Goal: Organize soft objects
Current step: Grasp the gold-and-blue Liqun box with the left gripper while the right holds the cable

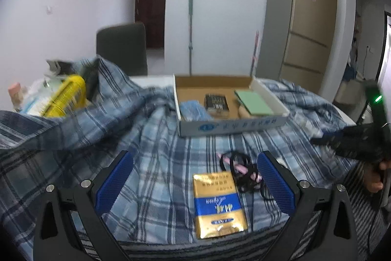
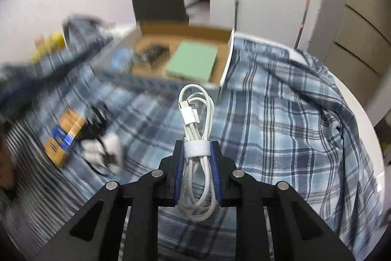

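Right gripper (image 2: 197,155): jaws clamped on the white cable bundle (image 2: 196,129), pads pressing at its strap, probably so the coils stay together in transit.
Cable position: held above the plaid blanket (image 2: 281,102), just short of the cardboard box (image 2: 226,60).
Cable axis: long axis runs along the fingers; connector end points forward toward the box, the looped tail hangs back between the jaws.
Left gripper (image 1: 195,177): jaws wide apart, nothing between the pads; the gold packet (image 1: 218,204) and dark cords (image 1: 242,170) lie on the blanket beneath it.
Box contents: green pad (image 2: 193,61), dark item, blue item, apparently already sorted.
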The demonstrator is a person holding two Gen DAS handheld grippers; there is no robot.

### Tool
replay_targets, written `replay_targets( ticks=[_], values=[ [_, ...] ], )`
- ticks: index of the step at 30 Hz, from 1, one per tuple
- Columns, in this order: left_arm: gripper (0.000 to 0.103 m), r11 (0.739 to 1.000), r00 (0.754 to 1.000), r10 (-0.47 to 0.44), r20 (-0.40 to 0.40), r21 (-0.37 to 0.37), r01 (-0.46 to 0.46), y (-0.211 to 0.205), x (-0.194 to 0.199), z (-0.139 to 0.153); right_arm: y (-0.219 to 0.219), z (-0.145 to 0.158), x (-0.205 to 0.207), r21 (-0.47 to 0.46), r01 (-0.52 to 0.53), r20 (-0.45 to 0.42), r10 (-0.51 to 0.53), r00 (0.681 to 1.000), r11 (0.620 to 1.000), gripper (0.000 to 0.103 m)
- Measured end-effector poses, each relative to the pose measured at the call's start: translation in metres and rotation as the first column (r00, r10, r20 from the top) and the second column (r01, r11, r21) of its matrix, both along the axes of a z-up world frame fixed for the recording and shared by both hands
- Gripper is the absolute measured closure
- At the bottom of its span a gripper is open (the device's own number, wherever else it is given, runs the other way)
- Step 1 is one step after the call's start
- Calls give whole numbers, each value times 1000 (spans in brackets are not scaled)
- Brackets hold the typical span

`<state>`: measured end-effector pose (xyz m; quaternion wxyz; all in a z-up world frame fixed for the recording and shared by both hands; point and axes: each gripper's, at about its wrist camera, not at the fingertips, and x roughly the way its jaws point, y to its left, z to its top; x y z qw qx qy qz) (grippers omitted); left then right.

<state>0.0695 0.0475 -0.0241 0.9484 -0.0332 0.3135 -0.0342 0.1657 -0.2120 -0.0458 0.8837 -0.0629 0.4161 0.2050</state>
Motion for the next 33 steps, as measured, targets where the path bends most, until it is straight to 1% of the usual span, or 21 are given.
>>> replay_targets(
  ticks=[2, 5, 6, 7, 9, 10, 11, 13, 14, 15, 17, 22, 23, 25, 27, 31, 33],
  values=[
    [0, 1000, 997, -24, -69, -10, 23, -2, 7, -7, -4, 8, -6, 52, 45, 32, -47, 998, 998, 82],
    [0, 999, 989, -39, -145, 8, 40, -11, 14, -18, -5, 13, -19, 65, 126, 147, -135, 980, 990, 82],
    [0, 999, 984, -43, -171, 10, 46, -13, 16, -21, -4, 12, -22, 61, 137, 181, -146, 973, 989, 82],
    [1, 999, 979, -47, -198, 9, 50, -16, 18, -23, -3, 11, -23, 60, 140, 197, -149, 969, 988, 82],
    [2, 998, 965, -60, -255, 0, 62, -20, 23, -29, -1, 9, -23, 64, 131, 201, -141, 969, 989, 82],
    [4, 998, 957, -69, -282, -11, 69, -21, 25, -32, -1, 10, -23, 70, 124, 204, -136, 969, 990, 82],
    [6, 996, 944, -83, -319, -31, 78, -22, 28, -36, -1, 10, -23, 74, 121, 212, -134, 968, 990, 82],
    [8, 995, 925, -100, -368, -59, 84, -23, 33, -43, 2, 10, -24, 63, 117, 219, -128, 967, 991, 82],
    [13, 995, 919, -92, -383, -59, 75, -23, 35, -47, 4, 9, -24, 52, 112, 220, -121, 968, 992, 82],
    [16, 997, 918, -77, -389, -41, 66, -24, 36, -50, 6, 7, -26, 47, 105, 219, -113, 969, 993, 82],
    [17, 998, 920, -58, -387, 0, 63, -27, 35, -54, 8, 8, -29, 43, 96, 225, -104, 969, 994, 82],
    [19, 995, 927, -63, -371, 52, 88, -35, 29, -58, 9, 9, -33, 41, 93, 250, -100, 963, 995, 82],
    [24, 994, 924, -65, -376, 55, 92, -36, 30, -59, 9, 9, -33, 38, 91, 254, -98, 962, 995, 82],
    [30, 994, 918, -69, -391, 51, 96, -36, 32, -62, 10, 10, -34, 33, 90, 258, -96, 961, 995, 82],
    [31, 995, 915, -69, -398, 40, 92, -34, 34, -63, 11, 9, -34, 27, 88, 260, -92, 961, 996, 82],
    [44, 996, 920, -59, -387, 32, 78, -30, 34, -62, 13, 8, -34, 16, 84, 258, -85, 962, 996, 82],
    [44, 997, 922, -60, -381, 25, 76, -28, 33, -61, 13, 8, -34, 11, 82, 258, -82, 963, 997, 82]
  ],
)
